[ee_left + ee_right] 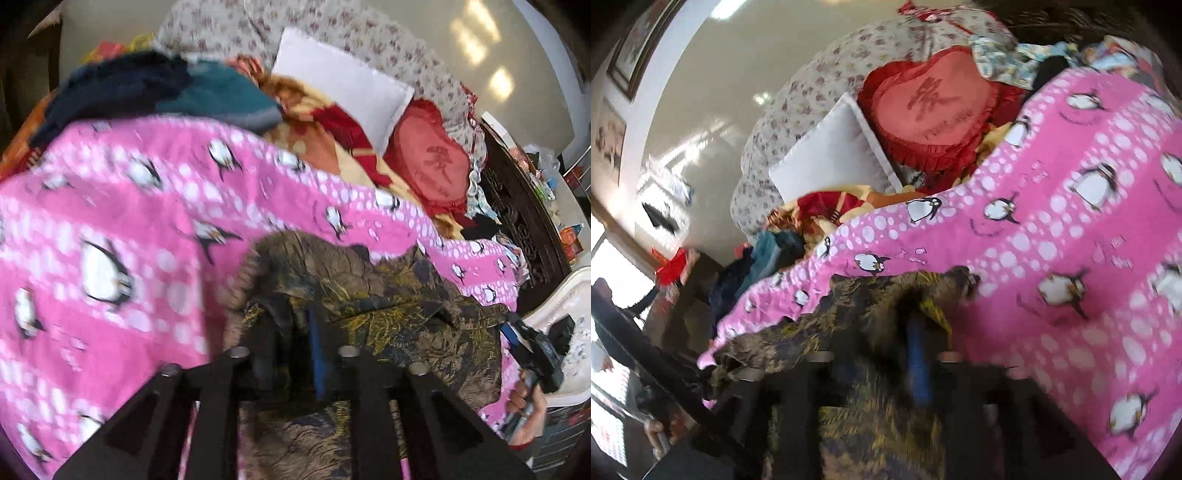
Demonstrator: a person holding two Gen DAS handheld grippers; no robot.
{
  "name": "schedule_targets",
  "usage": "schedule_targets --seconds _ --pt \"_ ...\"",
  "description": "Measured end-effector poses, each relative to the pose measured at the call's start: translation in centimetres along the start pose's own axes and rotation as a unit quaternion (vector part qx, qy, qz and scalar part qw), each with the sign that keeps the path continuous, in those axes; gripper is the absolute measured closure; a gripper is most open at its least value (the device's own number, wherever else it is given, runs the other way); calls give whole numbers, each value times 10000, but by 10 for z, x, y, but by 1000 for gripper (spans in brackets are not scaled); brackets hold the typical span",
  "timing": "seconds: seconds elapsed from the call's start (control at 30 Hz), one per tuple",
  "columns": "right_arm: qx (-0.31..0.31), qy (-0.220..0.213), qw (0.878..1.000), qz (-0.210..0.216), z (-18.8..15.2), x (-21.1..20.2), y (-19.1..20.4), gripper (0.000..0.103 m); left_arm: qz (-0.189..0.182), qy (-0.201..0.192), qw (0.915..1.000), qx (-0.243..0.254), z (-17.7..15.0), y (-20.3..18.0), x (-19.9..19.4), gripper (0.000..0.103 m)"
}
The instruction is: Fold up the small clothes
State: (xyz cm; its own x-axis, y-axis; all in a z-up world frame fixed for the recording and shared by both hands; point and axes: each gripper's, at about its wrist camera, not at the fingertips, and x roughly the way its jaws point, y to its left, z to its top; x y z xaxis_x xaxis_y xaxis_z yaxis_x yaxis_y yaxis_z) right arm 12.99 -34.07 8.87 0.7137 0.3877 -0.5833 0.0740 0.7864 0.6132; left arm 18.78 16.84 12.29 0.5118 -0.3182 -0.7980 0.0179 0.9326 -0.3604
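Both my left gripper (291, 332) and right gripper (886, 332) pinch the brown patterned garment (388, 295) over the pink penguin blanket (129, 221), mid-fold; next I'd lay it flat.

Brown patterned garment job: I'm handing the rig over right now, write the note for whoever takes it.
Left gripper: appears shut on the brown patterned garment; blurred.
Right gripper: likewise seems shut on the same garment; heavy motion blur.
Garment is bunched between both grippers over the pink penguin blanket.
Dark blue and teal clothes lie in a heap at the blanket's far edge, unfolded.
Done: garment picked up. No finished fold shows.
Left: spread it flat, fold it, then probably the heap.
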Motion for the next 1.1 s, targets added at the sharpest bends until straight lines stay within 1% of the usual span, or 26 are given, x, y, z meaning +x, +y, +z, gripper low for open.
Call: schedule_targets --seconds 0.03,0.07,0.1,0.13,0.2,0.27,0.3,0.33,0.37,0.4,0.47,0.5,0.57,0.6,0.63,0.67,0.7,0.73,0.77,0.8,0.83,0.9,0.93,0.97,1.03,1.1 --pt "6 -81 10000 -26 -2 -9 0 42 239 -229 9994 43 2 -1 -12 60" --pt "-87 -243 9996 -72 -6 -23 3 42 391 -441 9982 60 2 0 -22 42" --pt "-227 -350 9991 -27 -9 -33 9 42 438 -622 9971 79 1 2 -31 36" --pt "-380 -362 9986 78 -13 -40 15 42 395 -738 9964 131 -1 2 -39 36" --pt "-892 -206 9952 338 -24 -47 39 42 340 -650 9968 305 -7 1 -46 36" --pt "-1479 104 9881 400 -39 -37 66 44 351 -568 9967 459 -19 -2 -46 36" --pt "-1660 363 9847 382 -45 -25 77 47 362 -447 9969 541 -25 -3 -43 36" --pt "-1698 535 9833 379 -48 -13 81 52 364 -254 9971 620 -31 -5 -37 36" --pt "-1683 682 9827 368 -50 0 83 55 326 -90 9971 682 -39 -8 -29 36" --pt "-1687 749 9824 272 -49 15 85 57 301 6 9966 761 -44 -11 -23 36" --pt "-1669 807 9826 137 -44 40 85 57 443 308 9927 1077 -51 -22 -2 36" --pt "-1639 793 9832 81 -37 54 85 57 515 373 9913 1149 -50 -26 5 36" --pt "-1497 441 9876 -188 -23 71 81 57 624 343 9903 1197 -38 -32 18 36" --pt "-1392 286 9895 -245 -16 76 79 57 675 254 9900 1216 -27 -34 21 36" --pt "-1263 172 9914 -302 -9 79 76 57 774 32 9905 1137 -12 -35 22 36" --pt "-1131 92 9929 -347 -3 75 73 57 769 -115 9923 968 -1 -32 21 36" --pt "-1056 28 9940 -298 -2 70 73 56 639 -266 9951 700 13 -27 17 36" --pt "-1049 -36 9943 -189 -2 61 73 55 550 -374 9963 546 21 -22 12 36" --pt "-1133 -120 9934 -133 -3 52 75 52 558 -489 9963 443 27 -19 8 36" --pt "-1298 -251 9909 -250 -4 40 78 40 610 -578 9957 392 29 -17 4 36" --pt "-1408 -388 9884 -404 -4 32 78 32 646 -644 9951 372 28 -14 -2 36" --pt "-1557 -588 9845 -558 -2 10 72 26 530 -582 9960 434 21 -12 -4 35" --pt "-1574 -539 9843 -584 0 6 69 20 567 -502 9958 510 14 -10 -3 35" --pt "-1592 -420 9843 -638 3 3 63 19 635 -460 9953 561 9 -9 -2 34" --pt "-1638 -240 9820 -912 7 7 53 19 734 -332 9945 663 0 -6 6 32" --pt "-1614 -76 9805 -1116 8 16 42 19 783 -260 9943 669 -2 -2 12 32"
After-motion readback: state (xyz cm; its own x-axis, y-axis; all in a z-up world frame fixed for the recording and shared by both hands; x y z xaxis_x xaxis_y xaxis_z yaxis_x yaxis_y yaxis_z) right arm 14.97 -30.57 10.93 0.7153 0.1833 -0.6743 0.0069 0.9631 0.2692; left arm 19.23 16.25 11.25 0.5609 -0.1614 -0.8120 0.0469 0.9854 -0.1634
